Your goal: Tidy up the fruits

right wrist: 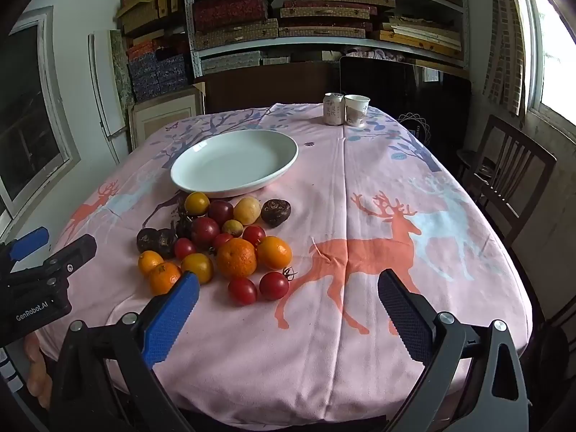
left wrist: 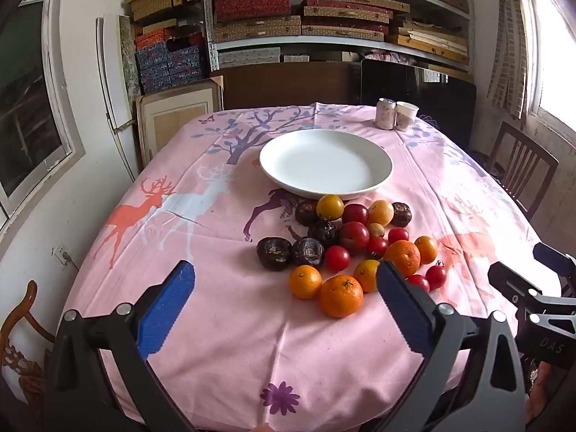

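Observation:
A pile of fruit lies on the pink tablecloth: oranges (left wrist: 341, 296) (right wrist: 236, 257), red tomatoes (left wrist: 337, 257) (right wrist: 242, 290), dark wrinkled fruits (left wrist: 274, 253) (right wrist: 275, 211) and yellow fruits (left wrist: 329, 207) (right wrist: 247, 210). An empty white plate (left wrist: 325, 161) (right wrist: 234, 160) sits just behind the pile. My left gripper (left wrist: 284, 277) is open and empty, above the table in front of the pile. My right gripper (right wrist: 288, 284) is open and empty, in front of and right of the pile. Each gripper shows at the edge of the other's view.
A can (left wrist: 385, 113) (right wrist: 333, 108) and a paper cup (left wrist: 406, 115) (right wrist: 356, 109) stand at the table's far edge. A wooden chair (right wrist: 504, 176) is at the right. Shelves with boxes (left wrist: 324, 10) fill the back wall.

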Tool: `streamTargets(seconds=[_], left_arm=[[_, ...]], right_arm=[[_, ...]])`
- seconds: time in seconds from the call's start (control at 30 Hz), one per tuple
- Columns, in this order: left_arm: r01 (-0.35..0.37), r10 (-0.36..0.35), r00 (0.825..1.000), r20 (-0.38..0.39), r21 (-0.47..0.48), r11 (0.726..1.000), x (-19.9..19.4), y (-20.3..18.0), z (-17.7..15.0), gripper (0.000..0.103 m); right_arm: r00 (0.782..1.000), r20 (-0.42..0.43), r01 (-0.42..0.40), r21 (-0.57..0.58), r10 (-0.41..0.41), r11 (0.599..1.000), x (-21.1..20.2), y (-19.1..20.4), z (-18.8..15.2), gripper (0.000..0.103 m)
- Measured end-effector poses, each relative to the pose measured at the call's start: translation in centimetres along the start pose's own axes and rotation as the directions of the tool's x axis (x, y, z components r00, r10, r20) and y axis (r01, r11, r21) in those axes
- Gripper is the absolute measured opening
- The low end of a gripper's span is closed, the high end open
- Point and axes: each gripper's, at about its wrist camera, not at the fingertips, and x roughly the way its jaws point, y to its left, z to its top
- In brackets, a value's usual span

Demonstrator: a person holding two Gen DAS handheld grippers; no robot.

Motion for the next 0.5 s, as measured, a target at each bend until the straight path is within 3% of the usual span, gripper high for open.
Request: streamTargets(seconds=[0.5], left_arm=[[-0.022, 0.022, 1.000, -0.017, 0.001, 1.000, 1.0, 0.4, 0.2, 0.099]], right_arm=[[1.000, 0.014, 0.012, -0.015, -0.011, 1.000, 0.2, 0.4, 0.3, 0.100]])
